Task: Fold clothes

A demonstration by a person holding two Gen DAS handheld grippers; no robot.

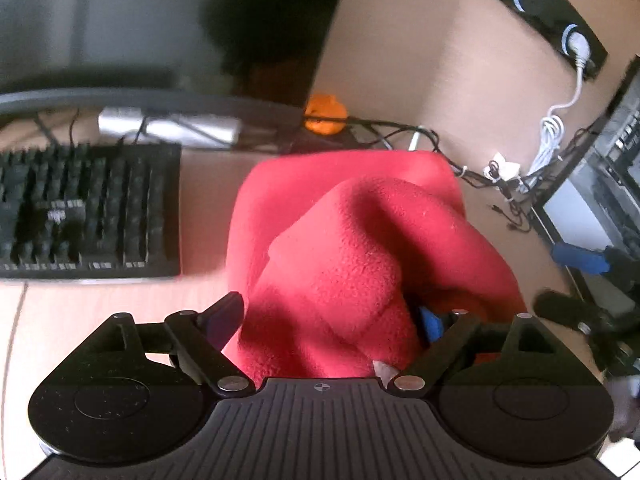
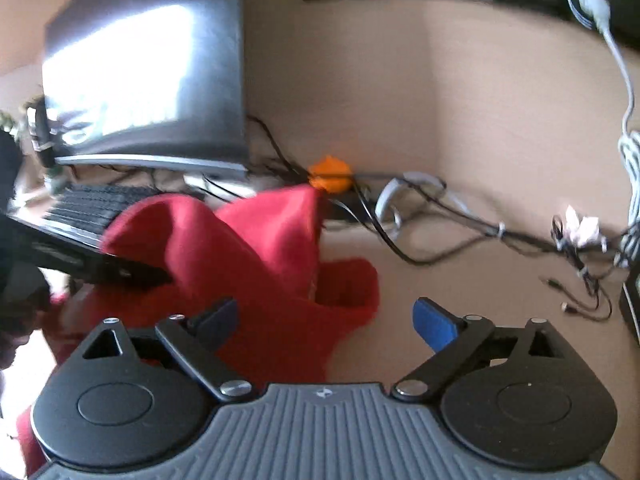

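Garment: I see the red fleece cloth [image 1: 340, 248] bunched on the tan wooden table [image 1: 100, 320], ready for folding.
Left claw [image 1: 332, 316]: spread wide, cloth between, unpinched.
Right claw [image 2: 326, 316]: spread wide, gripping nothing.

I can read no words, brands or numbers anywhere. The keyboard [image 1: 86, 208] at the far left of the bench carries pale marks on a few keys, but they are too blurred to make out. The only sign I find is a small round crosshair mark [image 1: 321, 387] on the ribbed body of my gripper, between the arms.
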